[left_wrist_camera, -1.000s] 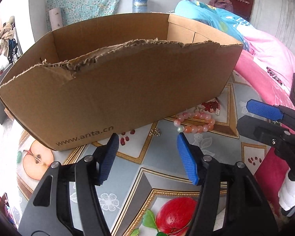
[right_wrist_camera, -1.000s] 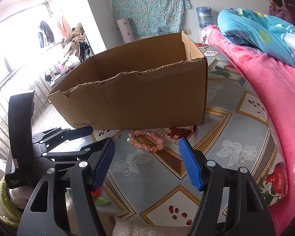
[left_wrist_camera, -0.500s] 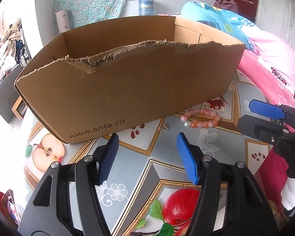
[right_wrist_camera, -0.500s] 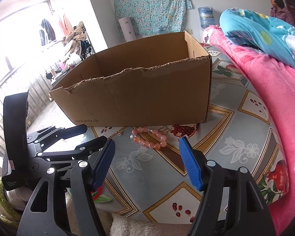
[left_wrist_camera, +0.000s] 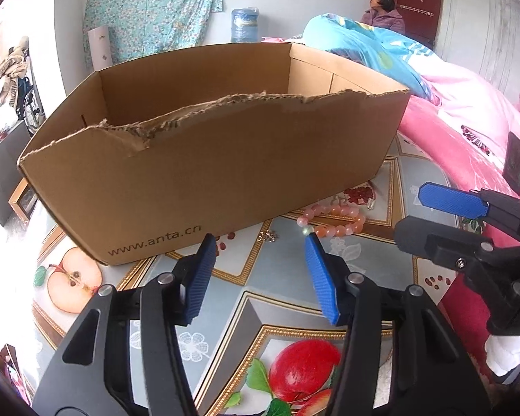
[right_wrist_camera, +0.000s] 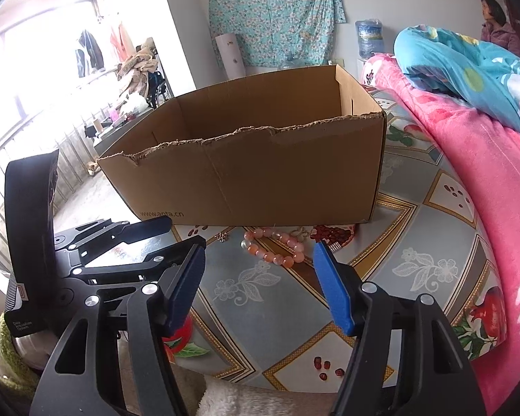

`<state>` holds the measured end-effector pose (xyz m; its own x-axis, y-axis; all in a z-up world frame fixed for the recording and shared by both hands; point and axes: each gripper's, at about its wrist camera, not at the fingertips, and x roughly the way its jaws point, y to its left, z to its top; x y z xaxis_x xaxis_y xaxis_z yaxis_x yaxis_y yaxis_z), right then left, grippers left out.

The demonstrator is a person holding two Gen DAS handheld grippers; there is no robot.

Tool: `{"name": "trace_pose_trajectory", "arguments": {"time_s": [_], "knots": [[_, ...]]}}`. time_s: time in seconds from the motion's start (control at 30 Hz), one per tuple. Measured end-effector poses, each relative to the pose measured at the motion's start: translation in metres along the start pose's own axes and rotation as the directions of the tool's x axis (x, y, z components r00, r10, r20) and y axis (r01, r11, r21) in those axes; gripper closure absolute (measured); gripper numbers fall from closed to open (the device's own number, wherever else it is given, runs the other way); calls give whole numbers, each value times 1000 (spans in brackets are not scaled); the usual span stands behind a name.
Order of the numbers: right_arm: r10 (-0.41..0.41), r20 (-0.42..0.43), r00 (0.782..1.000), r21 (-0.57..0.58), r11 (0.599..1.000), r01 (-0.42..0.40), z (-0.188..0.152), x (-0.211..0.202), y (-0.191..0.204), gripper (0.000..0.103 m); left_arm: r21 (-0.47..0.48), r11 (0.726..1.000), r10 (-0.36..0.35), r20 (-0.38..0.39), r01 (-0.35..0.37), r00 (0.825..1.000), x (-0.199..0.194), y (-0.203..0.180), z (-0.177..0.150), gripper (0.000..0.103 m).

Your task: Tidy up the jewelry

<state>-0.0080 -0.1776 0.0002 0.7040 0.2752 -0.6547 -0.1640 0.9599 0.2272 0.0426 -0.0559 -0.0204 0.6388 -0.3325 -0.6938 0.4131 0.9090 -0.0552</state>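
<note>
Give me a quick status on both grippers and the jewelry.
Left gripper closing, nothing between its jaws; right gripper open, empty. Pink bead bracelet and small charm on the tablecloth by the cardboard box. Nothing in the way.

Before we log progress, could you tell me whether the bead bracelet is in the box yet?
Out: the bead bracelet lies on the tablecloth before the cardboard box.

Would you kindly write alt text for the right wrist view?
A pink bead bracelet lies on the fruit-patterned tablecloth before an open cardboard box, just ahead of the empty right gripper, whose jaws are closing. The left gripper is alongside.
</note>
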Motion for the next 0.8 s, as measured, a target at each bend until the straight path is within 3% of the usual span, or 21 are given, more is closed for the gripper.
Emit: {"name": "trace_pose_trajectory", "arguments": {"time_s": [0.2,0.6,0.73,0.8], "knots": [[3,-10,1000,33,999,-3,0,6,-8,42,30,999,-24,-25,25,999,12,-7,8,67],[11,-23,1000,53,999,-10,0,15,-17,45,56,998,15,-82,-11,997,41,-7,10,83],[4,-26,1000,61,998,-2,-1,16,-19,47,65,998,26,-78,-21,997,44,-5,9,99],[0,-26,1000,61,998,1,-1,16,-18,48,62,998,22,-77,-18,997,43,-3,8,101]]}}
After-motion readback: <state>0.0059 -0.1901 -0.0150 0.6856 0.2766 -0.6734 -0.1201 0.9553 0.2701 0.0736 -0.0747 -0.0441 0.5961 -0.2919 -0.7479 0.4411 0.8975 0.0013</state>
